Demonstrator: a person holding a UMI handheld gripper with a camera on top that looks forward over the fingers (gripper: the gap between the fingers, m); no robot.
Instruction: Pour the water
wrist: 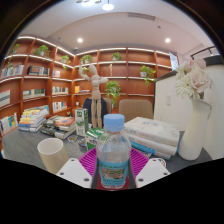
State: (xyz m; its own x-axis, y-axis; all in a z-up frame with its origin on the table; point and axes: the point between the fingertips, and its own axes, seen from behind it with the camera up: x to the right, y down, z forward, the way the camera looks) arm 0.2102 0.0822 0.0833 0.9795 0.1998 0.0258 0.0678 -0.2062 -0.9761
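Claw: fingers pinched the water bottle at mid-body, upright between them | cup just ahead-left | handling: thin plastic, likely squashy, slippery, liquid-heavy; grip at mid-body looked sound.

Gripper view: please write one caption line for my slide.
Gripper holds a water bottle between its fingers, beside a paper cup.

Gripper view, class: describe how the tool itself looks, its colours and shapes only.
The tool has two pale, whitish fingers with rounded outer shells. Each finger bears a magenta pad with a ridged, grid-like surface on its inner face. No cables or markings show.
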